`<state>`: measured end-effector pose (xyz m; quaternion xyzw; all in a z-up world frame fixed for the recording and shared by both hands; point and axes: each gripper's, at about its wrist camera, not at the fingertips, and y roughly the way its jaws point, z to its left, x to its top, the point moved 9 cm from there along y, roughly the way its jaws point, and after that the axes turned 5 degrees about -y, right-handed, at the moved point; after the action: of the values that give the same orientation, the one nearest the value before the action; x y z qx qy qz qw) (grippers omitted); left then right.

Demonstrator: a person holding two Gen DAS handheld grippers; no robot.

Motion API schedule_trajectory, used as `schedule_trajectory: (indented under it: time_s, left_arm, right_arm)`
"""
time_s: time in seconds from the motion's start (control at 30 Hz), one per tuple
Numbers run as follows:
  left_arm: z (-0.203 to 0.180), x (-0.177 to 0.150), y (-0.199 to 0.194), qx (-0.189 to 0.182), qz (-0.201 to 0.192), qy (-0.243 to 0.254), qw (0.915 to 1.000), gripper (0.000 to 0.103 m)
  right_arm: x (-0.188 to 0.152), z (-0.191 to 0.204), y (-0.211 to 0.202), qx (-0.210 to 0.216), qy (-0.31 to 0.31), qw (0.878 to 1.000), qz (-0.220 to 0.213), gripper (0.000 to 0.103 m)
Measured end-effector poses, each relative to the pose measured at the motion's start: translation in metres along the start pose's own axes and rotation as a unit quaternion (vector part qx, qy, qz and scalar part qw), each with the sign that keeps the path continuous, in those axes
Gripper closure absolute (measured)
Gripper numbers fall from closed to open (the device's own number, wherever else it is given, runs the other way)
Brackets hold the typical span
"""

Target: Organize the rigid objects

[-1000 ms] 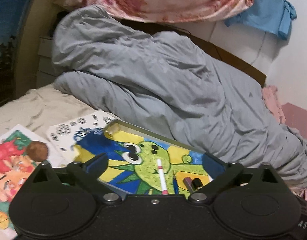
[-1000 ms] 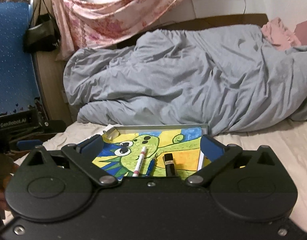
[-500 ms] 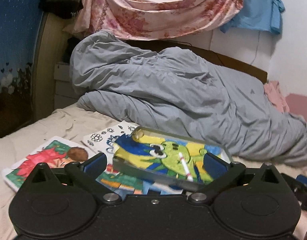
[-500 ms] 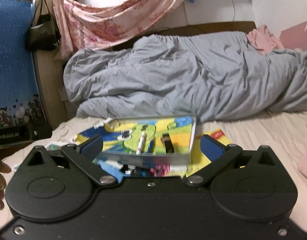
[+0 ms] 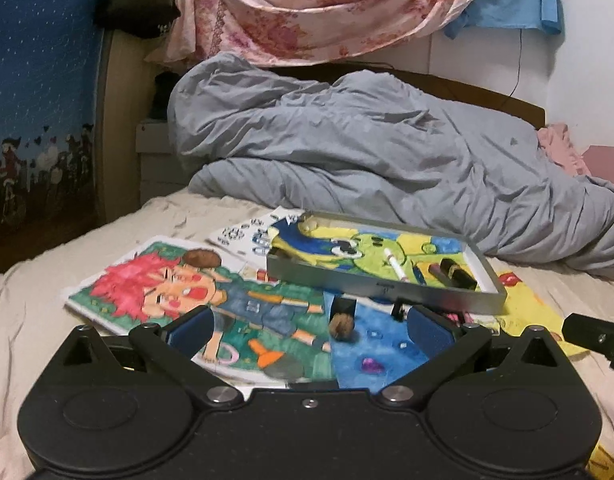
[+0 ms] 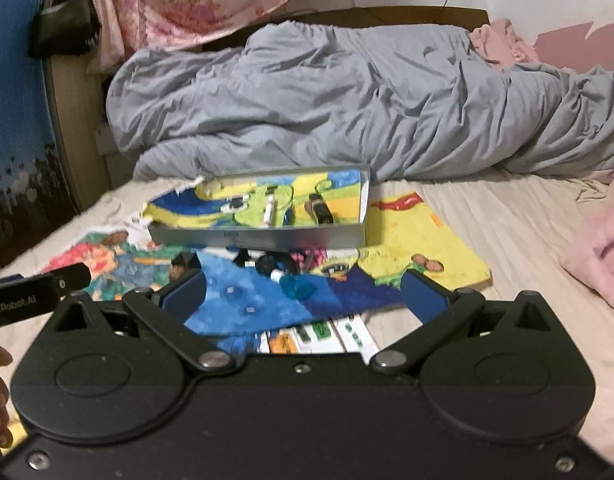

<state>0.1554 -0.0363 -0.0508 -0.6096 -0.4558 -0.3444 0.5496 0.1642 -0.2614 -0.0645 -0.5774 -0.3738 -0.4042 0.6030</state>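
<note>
Grey metal catches my eye first in the left wrist view: the tray [image 5: 381, 287] sits on a spread of coloured drawings [image 5: 235, 300] on the bed, just ahead of my left gripper [image 5: 309, 326]. Its fingers stand wide apart and hold nothing. Inside the tray I see a white pen [image 5: 395, 266] lying slantwise and a dark tube [image 5: 459, 274] near the right end. A walnut [image 5: 341, 326] rests on the drawings between my fingers, in front of the tray. A second brown nut [image 5: 201, 257] lies farther left on the red-haired picture. A grey quilt [image 5: 367, 152] is heaped behind the tray.

In the right wrist view my right gripper [image 6: 303, 292] is also spread wide and empty, hovering over the blue drawing [image 6: 243, 300]. The tray [image 6: 263, 238] lies ahead, with the pen [image 6: 269, 214] and tube [image 6: 319, 208] in it. Small dark bits and a blue clear piece [image 6: 297, 286] lie just in front of its near wall; they are too blurred for me to name. The other gripper's body [image 6: 35, 300] pokes in at the left.
</note>
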Motion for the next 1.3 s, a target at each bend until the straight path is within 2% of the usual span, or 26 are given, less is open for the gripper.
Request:
schedule_trajectory:
  time_s: [0.17,0.73,1.3]
  left_arm:
    - [0.002,-0.014,-0.005,-0.002,0.011,0.008,0.9999,0.001]
    - [0.012,-0.027,0.01,0.011,0.022,0.009,0.9997,0.001]
    - [0.011,-0.025,0.01,0.007,0.02,0.013,0.9997,0.001]
  right_arm:
    - [-0.004,0.016,0.0,0.0,-0.025,1.0,0.011,0.0]
    - [-0.007,0.017,0.029,0.002,-0.018,0.999,0.034,0.0]
    - [-0.009,0.02,0.032,0.003,-0.022,0.999,0.04,0.0]
